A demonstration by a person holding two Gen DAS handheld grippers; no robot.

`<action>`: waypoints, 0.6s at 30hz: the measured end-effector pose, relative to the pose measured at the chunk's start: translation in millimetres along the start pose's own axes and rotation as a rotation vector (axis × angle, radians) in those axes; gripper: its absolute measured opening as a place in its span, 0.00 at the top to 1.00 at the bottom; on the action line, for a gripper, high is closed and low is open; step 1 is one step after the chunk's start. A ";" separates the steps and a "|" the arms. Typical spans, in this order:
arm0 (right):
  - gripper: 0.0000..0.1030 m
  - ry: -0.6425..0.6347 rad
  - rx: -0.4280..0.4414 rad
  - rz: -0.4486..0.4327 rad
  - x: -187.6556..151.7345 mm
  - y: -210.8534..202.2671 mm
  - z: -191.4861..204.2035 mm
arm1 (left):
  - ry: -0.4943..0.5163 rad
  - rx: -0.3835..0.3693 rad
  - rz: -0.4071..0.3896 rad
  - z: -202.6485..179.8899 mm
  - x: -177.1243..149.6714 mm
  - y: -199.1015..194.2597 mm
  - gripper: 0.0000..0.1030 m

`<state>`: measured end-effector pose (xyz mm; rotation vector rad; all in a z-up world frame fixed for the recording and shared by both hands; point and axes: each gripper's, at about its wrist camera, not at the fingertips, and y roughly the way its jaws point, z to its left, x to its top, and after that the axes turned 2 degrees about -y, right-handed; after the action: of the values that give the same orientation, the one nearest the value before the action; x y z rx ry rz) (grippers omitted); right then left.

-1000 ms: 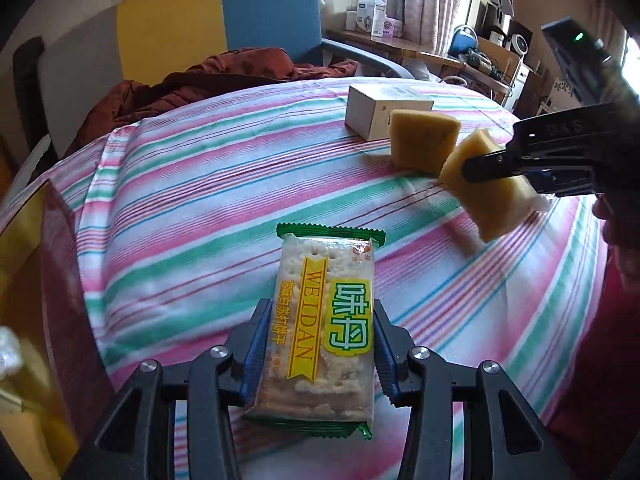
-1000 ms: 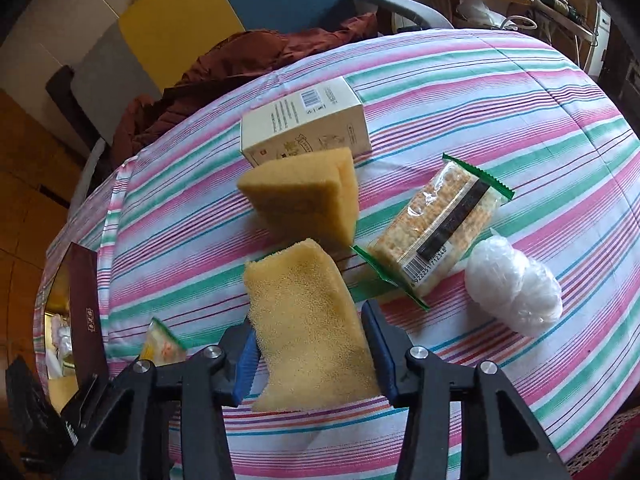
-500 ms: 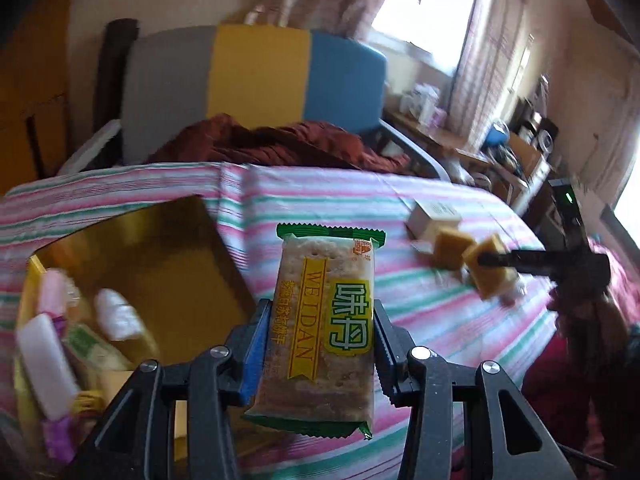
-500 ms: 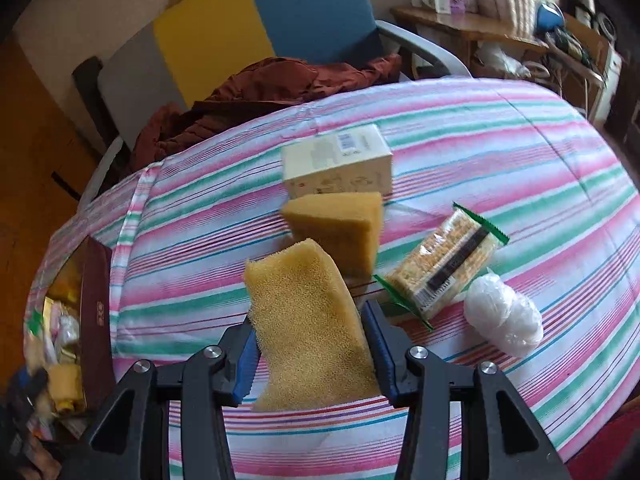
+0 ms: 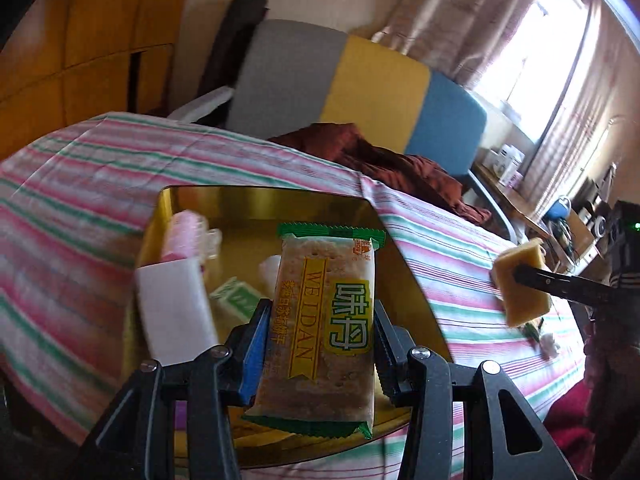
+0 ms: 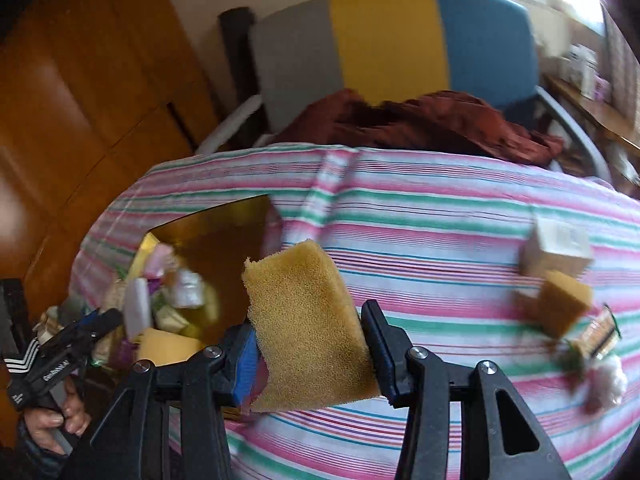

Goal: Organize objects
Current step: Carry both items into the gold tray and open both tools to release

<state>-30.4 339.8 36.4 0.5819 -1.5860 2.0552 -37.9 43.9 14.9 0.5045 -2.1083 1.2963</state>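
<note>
Left gripper [image 5: 320, 344] is clamping the cracker pack [image 5: 320, 332] over the gold box [image 5: 404, 264], right gripper [image 6: 308, 344] is clamping a sponge [image 6: 308, 328] beside it; release inside the walls, clear of contents.

Yellow sponge [image 6: 308, 320], pink-green striped tablecloth [image 6: 440, 216]

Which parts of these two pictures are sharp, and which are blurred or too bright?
Left wrist view: the cracker packet in the left gripper is sharp; the striped tablecloth is smeared, and the window is blown out white. Right wrist view: the sponge in the right gripper is sharp, while the gold box and the small carton are motion-blurred; fisheye bends both.
</note>
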 end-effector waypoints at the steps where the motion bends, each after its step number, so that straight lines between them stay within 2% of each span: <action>1: 0.53 -0.014 0.016 0.007 2.1 6.3 11.0 | -0.005 0.007 -0.004 6.1 -0.4 -2.0 0.54; 5: 0.53 -0.060 0.054 0.039 8.7 30.9 47.0 | -0.038 0.032 -0.012 30.1 -1.7 -10.5 0.54; 8: 0.53 -0.076 0.065 0.052 12.0 44.6 59.9 | -0.063 0.041 -0.028 41.5 4.2 -13.0 0.54; 13: 0.53 -0.076 0.065 0.076 20.6 67.3 70.9 | -0.055 0.032 -0.042 40.5 22.4 -2.4 0.54; 18: 0.53 -0.069 0.054 0.112 26.7 91.3 70.9 | -0.024 0.067 -0.048 35.9 48.4 19.9 0.54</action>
<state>-103.7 254.3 -0.9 0.6013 -1.6406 2.1881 -96.4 20.4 21.9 0.5984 -2.0646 1.3430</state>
